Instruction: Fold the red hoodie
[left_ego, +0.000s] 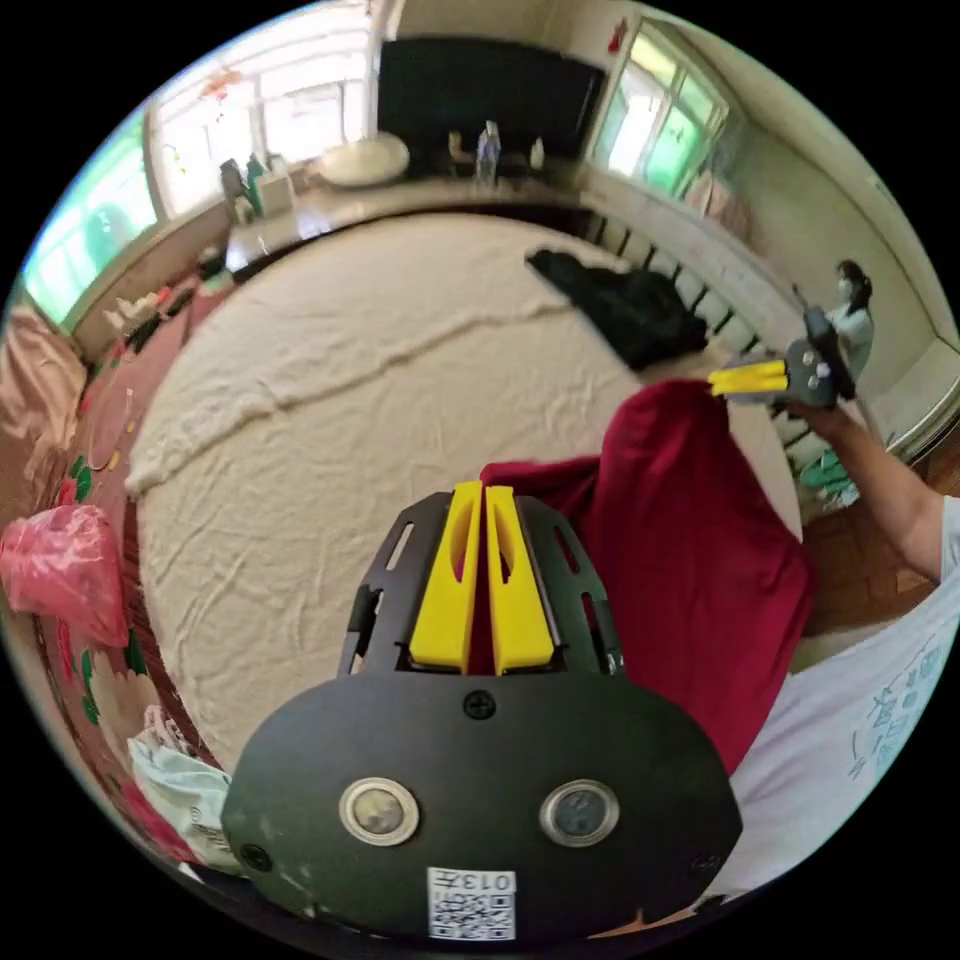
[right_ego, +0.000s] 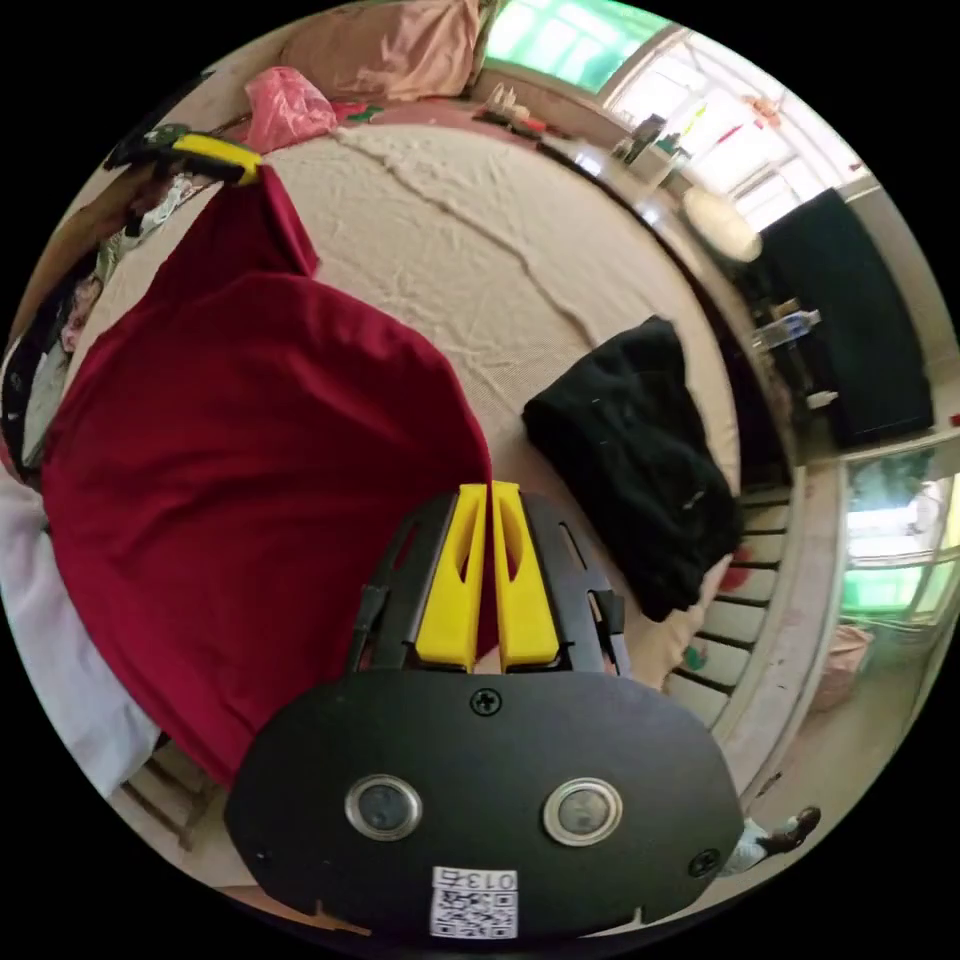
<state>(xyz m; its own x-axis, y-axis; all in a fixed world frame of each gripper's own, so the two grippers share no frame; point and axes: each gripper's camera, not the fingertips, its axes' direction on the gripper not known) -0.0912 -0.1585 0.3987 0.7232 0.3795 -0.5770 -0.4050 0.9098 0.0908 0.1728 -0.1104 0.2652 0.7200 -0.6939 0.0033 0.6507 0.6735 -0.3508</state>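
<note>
Red hoodie (right_ego: 240, 470) held up over the beige bed (left_ego: 350, 400) — pinched at one edge by left gripper (left_ego: 484, 492), at the other by right gripper (right_ego: 489, 490). Black garment (right_ego: 630, 470) lying nearby on the sheet.

The hoodie (right_ego: 240, 470) hangs above the near edge of the bed (left_ego: 380, 380), pinched between both grippers. A dark garment (right_ego: 640, 470) lies on the bed beyond the hoodie. A bag (left_ego: 60, 570) sits beside the bed.

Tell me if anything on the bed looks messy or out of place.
Yes: a black garment lies crumpled in a heap near the bed's railing edge, unfolded. The red hoodie hangs held up between both tongs, left and right.
</note>
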